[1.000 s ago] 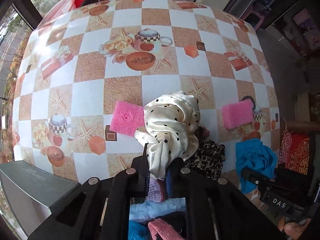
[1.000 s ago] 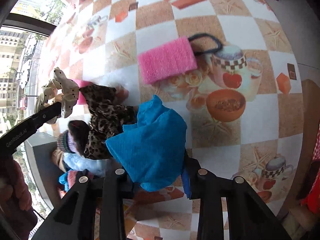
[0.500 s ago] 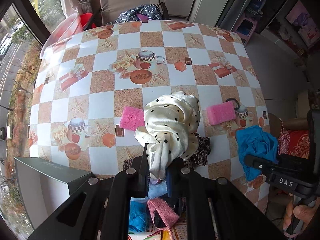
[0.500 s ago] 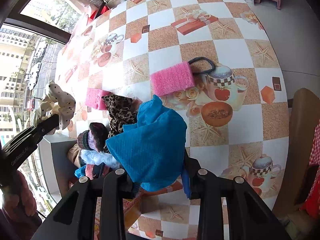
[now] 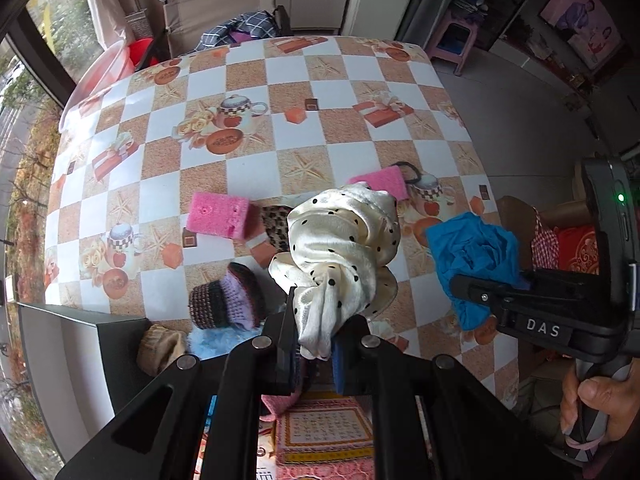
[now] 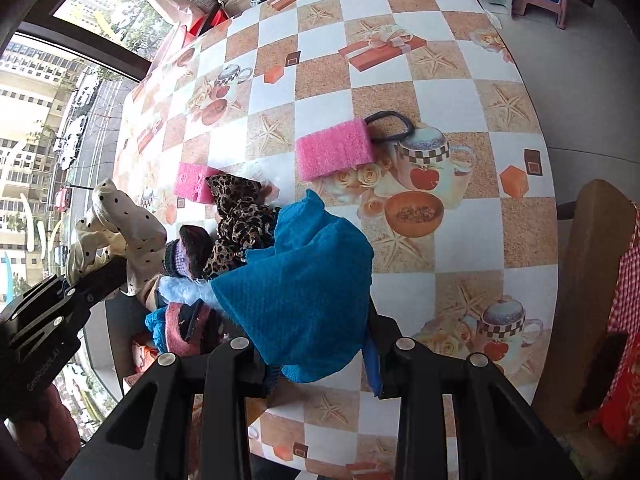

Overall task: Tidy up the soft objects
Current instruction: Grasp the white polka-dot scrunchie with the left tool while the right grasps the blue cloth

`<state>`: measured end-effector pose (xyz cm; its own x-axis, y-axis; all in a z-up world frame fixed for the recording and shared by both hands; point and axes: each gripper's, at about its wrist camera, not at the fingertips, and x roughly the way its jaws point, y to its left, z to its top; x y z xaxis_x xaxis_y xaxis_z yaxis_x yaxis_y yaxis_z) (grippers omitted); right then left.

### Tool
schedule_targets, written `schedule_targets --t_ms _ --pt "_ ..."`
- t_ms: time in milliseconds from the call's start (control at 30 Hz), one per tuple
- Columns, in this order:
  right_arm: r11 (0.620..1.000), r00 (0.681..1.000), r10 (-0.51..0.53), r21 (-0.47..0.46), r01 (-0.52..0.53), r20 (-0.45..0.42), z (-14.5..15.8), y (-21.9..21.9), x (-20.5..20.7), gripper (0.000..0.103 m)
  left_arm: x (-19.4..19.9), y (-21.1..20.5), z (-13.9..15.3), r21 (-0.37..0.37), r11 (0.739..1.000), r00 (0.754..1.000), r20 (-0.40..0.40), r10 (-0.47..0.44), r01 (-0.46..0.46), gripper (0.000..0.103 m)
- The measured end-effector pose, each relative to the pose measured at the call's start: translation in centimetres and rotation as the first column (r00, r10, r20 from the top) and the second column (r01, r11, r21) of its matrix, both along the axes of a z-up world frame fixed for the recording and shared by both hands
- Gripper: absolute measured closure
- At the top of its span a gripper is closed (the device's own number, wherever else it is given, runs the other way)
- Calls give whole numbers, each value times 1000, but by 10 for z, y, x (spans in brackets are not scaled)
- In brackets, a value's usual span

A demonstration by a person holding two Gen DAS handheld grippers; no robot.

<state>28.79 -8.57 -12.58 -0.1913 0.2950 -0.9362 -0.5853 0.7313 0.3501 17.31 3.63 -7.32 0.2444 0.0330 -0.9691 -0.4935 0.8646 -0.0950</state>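
Slippage risk applies: left claw pinches only a tail of the dotted cream scarf above the counter, while right claw at 3 o'clock grips the blue cloth.

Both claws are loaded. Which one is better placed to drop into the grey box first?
Left, probably. The left claw holds the cream polka-dot cloth closer to the grey box, at its left; the right claw, holding the blue cloth, is farther away.

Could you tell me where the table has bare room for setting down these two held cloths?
The far half of the table, beyond both pink sponges, is bare. The near edge is crowded: leopard cloth, knitted piece and a pile beside the grey box.
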Motion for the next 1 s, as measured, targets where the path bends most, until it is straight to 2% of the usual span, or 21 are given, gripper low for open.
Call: schedule_targets --t_ms 133,300,500,667,767,867,1000 --pt "999 1000 -19 -26 19 17 2 -22 -11 68 -1 -33 5 -22 994 994 20 -103 103 89" --pt "995 997 -79 -64 80 16 -1 -53 -35 68 -15 -74 8 -63 963 964 52 -260 263 89" --pt "978 986 -166 -126 167 17 -3 -96 -74 68 -54 -113 16 -107 893 898 102 -428 438 89" --pt "970 983 -184 -157 185 22 5 -114 -112 68 -100 -130 28 -113 826 833 138 -537 551 89" --pt "972 986 -169 -163 168 11 8 -113 -141 68 -128 -128 31 -105 801 806 144 -575 590 89" --pt "976 990 -138 -171 134 -15 8 -108 -174 68 -158 -118 28 -95 796 801 127 -586 598 89" --pt "984 996 -68 -170 57 -63 5 -90 -215 68 -196 -97 24 -95 825 830 110 -547 557 89"
